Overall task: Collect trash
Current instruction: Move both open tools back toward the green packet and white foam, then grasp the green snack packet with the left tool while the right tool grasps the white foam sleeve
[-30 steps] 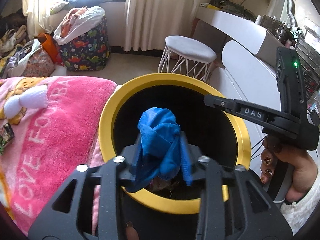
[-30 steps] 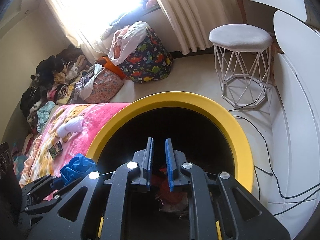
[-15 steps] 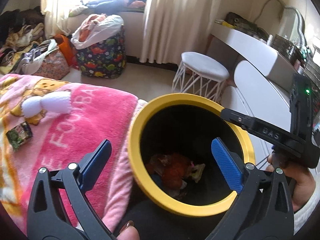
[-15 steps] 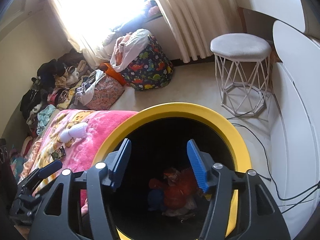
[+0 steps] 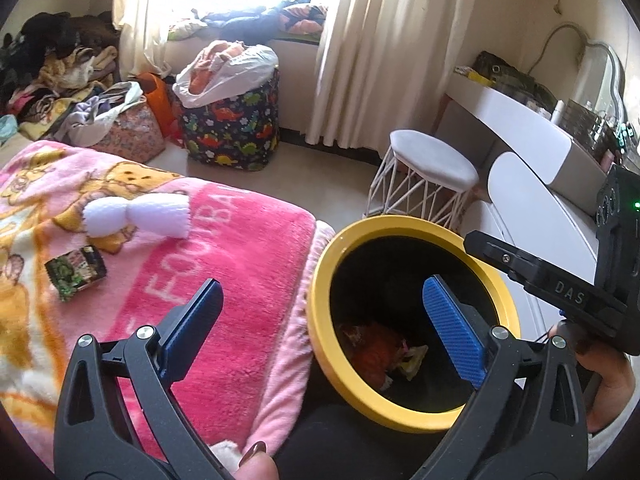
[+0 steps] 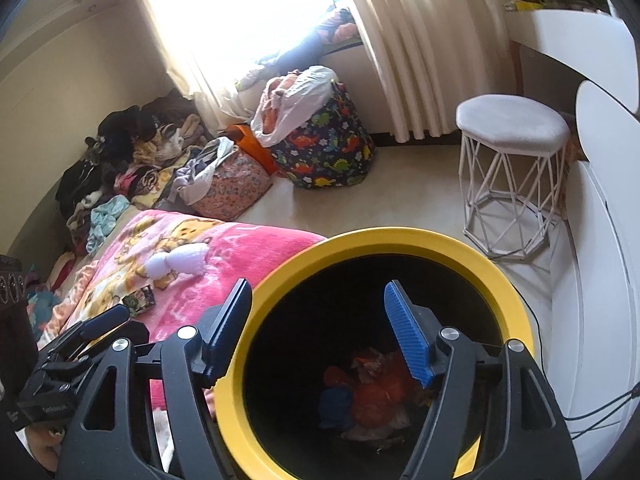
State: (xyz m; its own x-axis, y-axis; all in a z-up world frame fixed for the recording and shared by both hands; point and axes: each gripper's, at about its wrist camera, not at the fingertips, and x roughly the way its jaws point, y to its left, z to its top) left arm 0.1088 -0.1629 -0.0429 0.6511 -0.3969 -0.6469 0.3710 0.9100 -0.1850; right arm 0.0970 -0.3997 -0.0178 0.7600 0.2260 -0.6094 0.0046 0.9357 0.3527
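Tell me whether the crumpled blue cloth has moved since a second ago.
Yes. A second ago the left gripper held it above the yellow-rimmed black bin; now the crumpled blue cloth lies at the bin's bottom beside orange trash.

We are in a lived-in bedroom of a home. At nine o'clock in the left wrist view lies a bed under a pink fleece blanket (image 5: 224, 280) printed with cartoon bears. At eleven o'clock we see heaps of clothes (image 5: 60, 76) against the wall, and at twelve a dinosaur-print laundry bag (image 5: 232, 128) stuffed full, below a bright window hung with cream curtains (image 5: 384, 48). At two o'clock stand a white dressing table (image 5: 520, 120) with a mirror and a small white wire-legged stool (image 5: 432, 164). A yellow-rimmed bin (image 5: 320, 320) sits beside the bed.
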